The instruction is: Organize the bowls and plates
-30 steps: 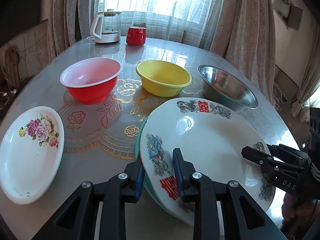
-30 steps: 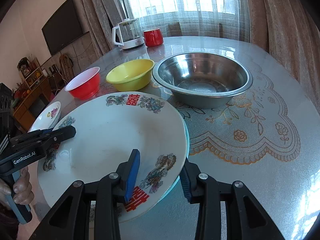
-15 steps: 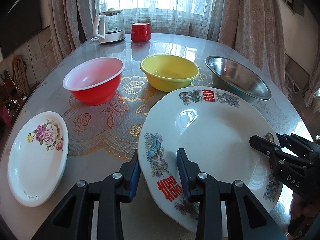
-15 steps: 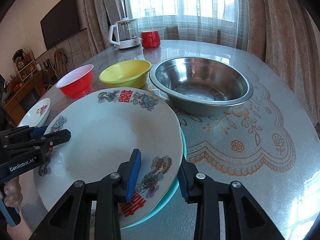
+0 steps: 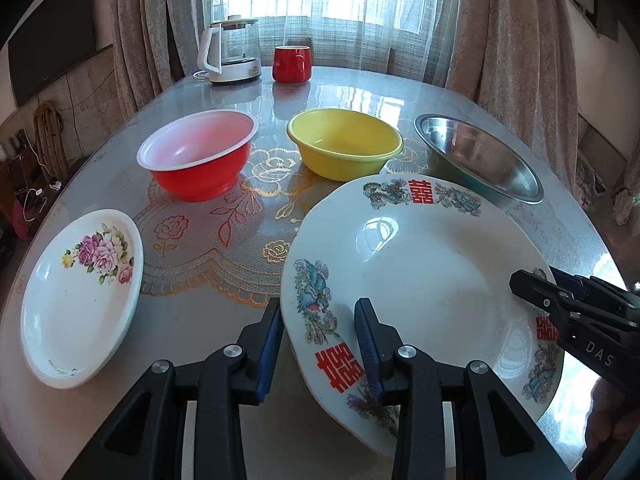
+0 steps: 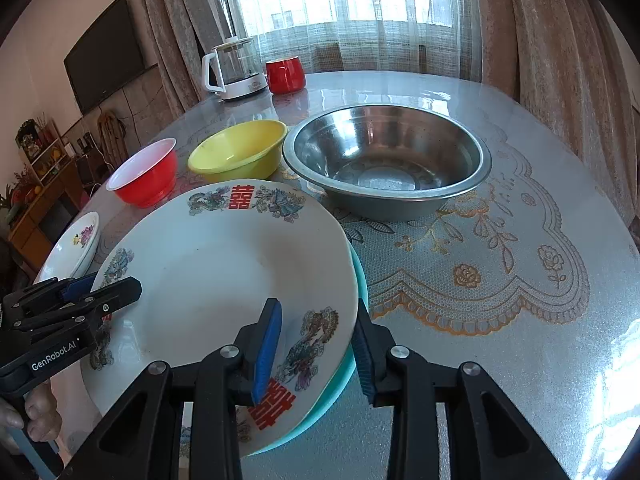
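A large white plate (image 5: 420, 272) (image 6: 208, 280) with red characters and bird prints lies on a teal plate (image 6: 336, 380) at the table's near edge. My left gripper (image 5: 318, 304) (image 6: 116, 286) straddles the white plate's left rim, jaws apart, not pinching it. My right gripper (image 6: 316, 308) (image 5: 536, 278) is shut over the right rims, one pad on the white plate and the other against the teal edge. A small floral plate (image 5: 80, 300) lies to the left. Behind stand a red bowl (image 5: 196, 156), a yellow bowl (image 5: 344, 148) and a steel bowl (image 6: 384, 160).
A glass kettle (image 5: 232, 52) and a red mug (image 5: 292, 64) stand at the far side of the round glass-topped table (image 6: 520, 340), near the curtained window. A hand holds the left gripper's handle at the lower left of the right wrist view.
The white plate's raised left side has come down flat onto the teal plate, which no longer shows in the left wrist view. The left jaws have widened off the rim. The right gripper has stayed put.
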